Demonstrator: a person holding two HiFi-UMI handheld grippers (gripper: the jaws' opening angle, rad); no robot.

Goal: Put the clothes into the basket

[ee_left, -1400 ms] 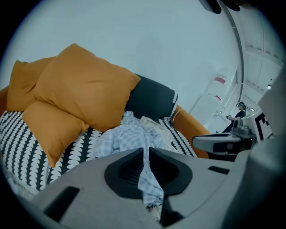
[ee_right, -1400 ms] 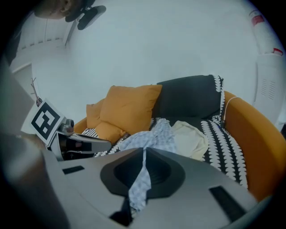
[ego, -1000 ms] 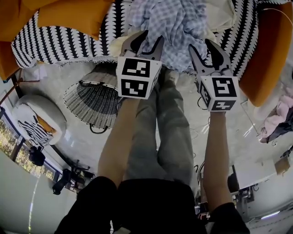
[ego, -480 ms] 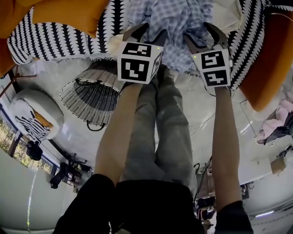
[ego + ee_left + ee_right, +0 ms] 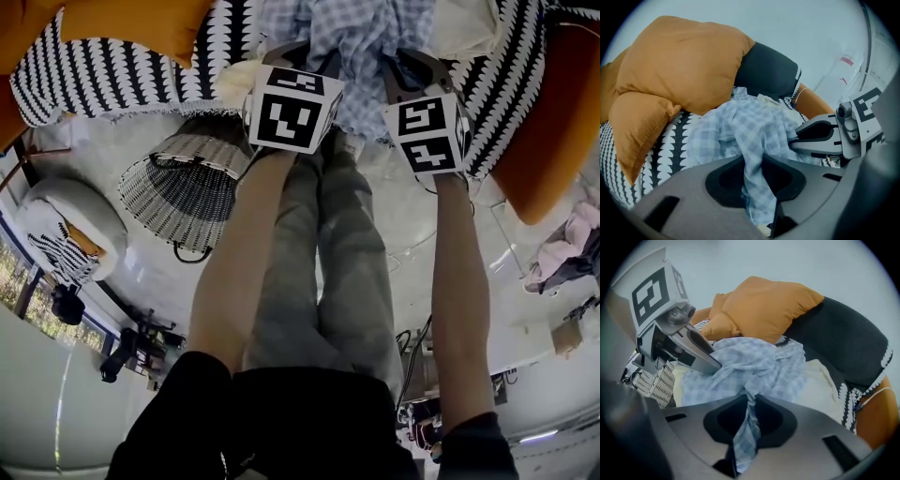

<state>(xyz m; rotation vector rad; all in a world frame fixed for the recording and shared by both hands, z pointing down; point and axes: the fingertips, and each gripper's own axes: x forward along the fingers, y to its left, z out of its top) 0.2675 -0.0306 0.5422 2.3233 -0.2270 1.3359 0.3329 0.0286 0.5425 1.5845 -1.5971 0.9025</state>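
The left gripper (image 5: 752, 161) and right gripper (image 5: 749, 401) have just closed their fingers on the blue checked cloth (image 5: 740, 126) between them, so lift both together, slowly.

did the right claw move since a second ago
Yes. The right claw has gone up the head view toward the black-and-white throw, into the checked shirt; its jaws have just been closing on that cloth.
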